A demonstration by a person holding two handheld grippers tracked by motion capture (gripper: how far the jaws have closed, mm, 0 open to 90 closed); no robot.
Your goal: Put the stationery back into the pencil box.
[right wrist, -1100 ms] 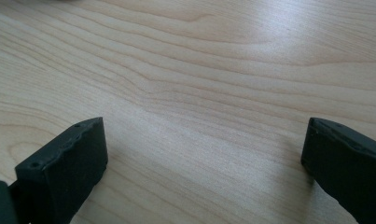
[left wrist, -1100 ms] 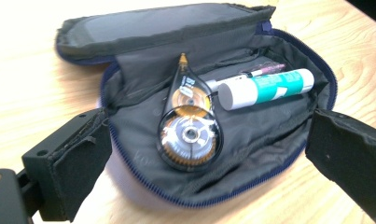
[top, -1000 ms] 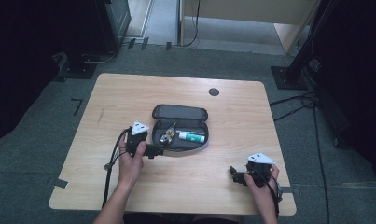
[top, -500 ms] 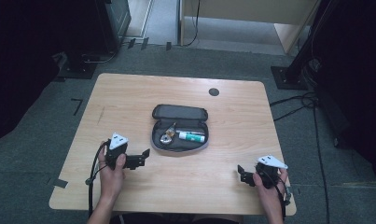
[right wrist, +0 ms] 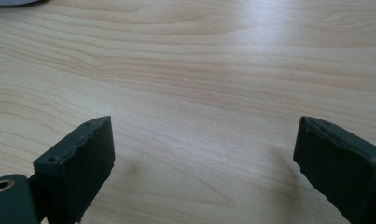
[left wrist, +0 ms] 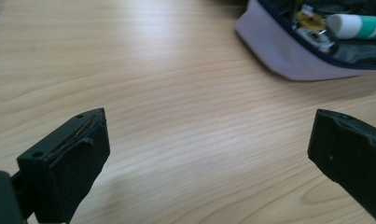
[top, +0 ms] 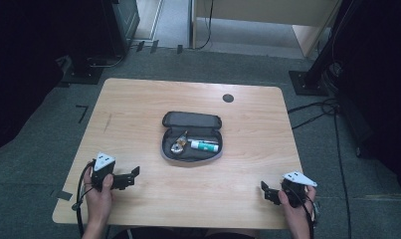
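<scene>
Item: one open dark fabric pencil case with pale lining, mid-worktop. I count two contents: one white-and-green tube, one small metallic-and-yellow object whose kind I cannot make out.

Tools: two. My left tool sits near the front left edge of the one light wooden worktop, jaws wide apart, holding nothing. My right tool sits at the front right, jaws equally wide, empty.

Step, as I judge it: both tools parked well apart from the case, contents loaded. Next move likely calls for reaching in to close the lid.
</scene>
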